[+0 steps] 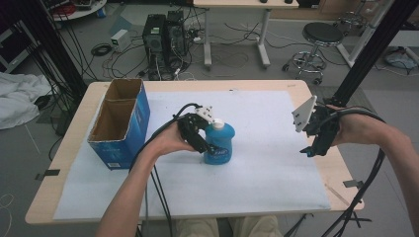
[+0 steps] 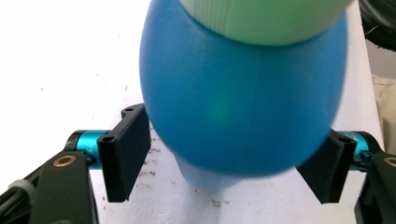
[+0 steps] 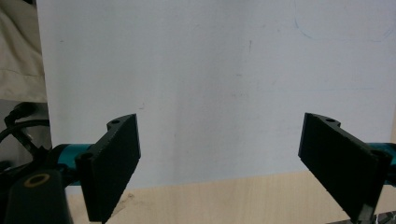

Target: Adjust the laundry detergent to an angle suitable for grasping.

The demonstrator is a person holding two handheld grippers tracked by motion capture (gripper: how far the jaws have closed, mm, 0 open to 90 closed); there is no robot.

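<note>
We hold our left tool [image 1: 206,144] open around the blue bottle [image 1: 219,143], pads apparently clear; our right tool [image 1: 316,143] gapes empty.

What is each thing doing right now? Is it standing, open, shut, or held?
Blue bottle: upright on the white sheet, white cap on, sitting between the left jaws.
Left gripper: jaws apart around the bottle; the left pad stands clear, the right pad sits close against it, contact unclear.
Right gripper: jaws wide open, nothing between them.
Blue cardboard box: upright, top open, two compartments, inside looks empty.
</note>
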